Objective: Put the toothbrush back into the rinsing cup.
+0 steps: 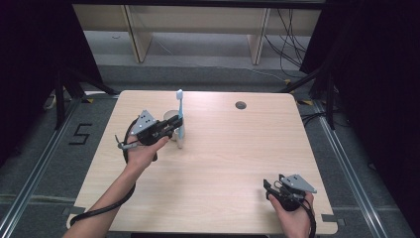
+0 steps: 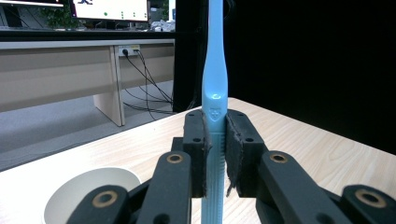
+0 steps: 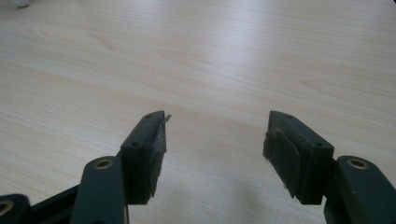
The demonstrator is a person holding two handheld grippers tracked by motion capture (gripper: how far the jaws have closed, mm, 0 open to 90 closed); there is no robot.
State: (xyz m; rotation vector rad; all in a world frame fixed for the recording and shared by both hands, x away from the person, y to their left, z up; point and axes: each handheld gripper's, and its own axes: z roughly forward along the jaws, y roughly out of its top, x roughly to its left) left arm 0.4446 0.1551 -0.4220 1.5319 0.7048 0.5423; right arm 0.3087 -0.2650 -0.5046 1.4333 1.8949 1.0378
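A person works at a light wooden table (image 1: 223,163). From above, the left gripper (image 1: 174,126) holds a pale blue toothbrush (image 1: 180,116) upright beside a white paper cup (image 1: 171,119) on the table's far left part. The left gripper view shows what the high view cannot: both jaws press the toothbrush handle (image 2: 215,140), with the cup's open rim (image 2: 88,191) below. The right gripper (image 1: 270,191) rests near the table's right front corner; its own view shows jaws spread wide over bare wood (image 3: 210,60).
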